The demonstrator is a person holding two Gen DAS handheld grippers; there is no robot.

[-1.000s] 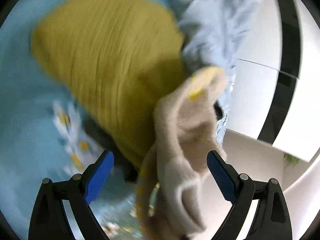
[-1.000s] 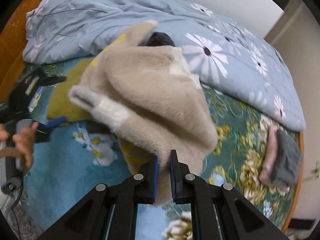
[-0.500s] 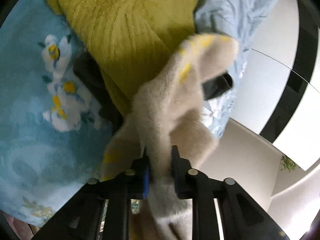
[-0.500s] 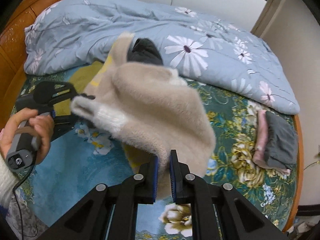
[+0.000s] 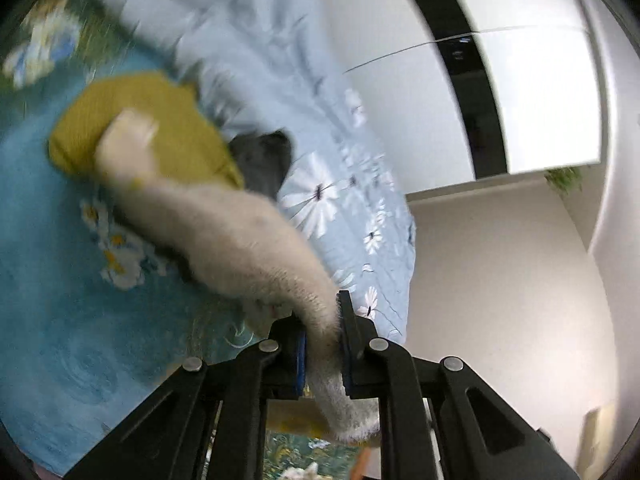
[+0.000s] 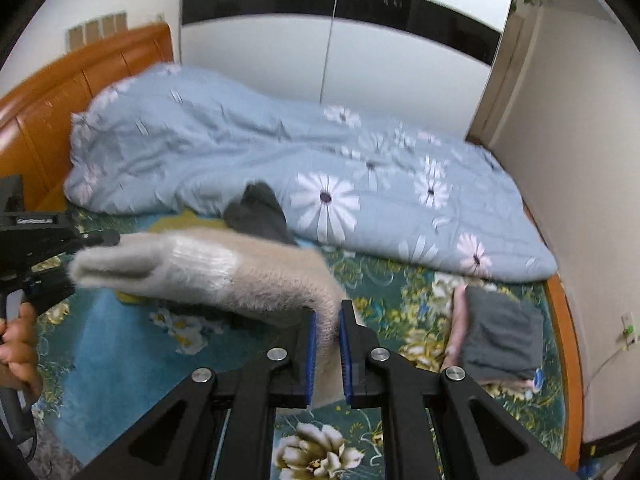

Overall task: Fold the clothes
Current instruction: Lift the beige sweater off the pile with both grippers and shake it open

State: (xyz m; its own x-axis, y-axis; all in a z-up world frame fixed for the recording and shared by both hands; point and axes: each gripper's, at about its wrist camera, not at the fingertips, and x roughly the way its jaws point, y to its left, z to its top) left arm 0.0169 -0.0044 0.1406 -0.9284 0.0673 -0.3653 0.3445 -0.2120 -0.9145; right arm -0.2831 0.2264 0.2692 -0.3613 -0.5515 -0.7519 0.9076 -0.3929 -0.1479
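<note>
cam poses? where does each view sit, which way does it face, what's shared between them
Left wrist: on the left gripper, facing along the bed toward the yellow garment and wall; shows its own fingers only.
Right wrist: on the right gripper, facing the duvet and headboard; shows a hand.
Shared: beige sweater, clamped by both.

I am working in a home bedroom: a bed (image 6: 120,360) with an orange wooden headboard (image 6: 80,84), a floral sheet, a rumpled blue daisy-print duvet (image 6: 280,160), and white wardrobe doors (image 6: 320,52) with a black band behind.
</note>
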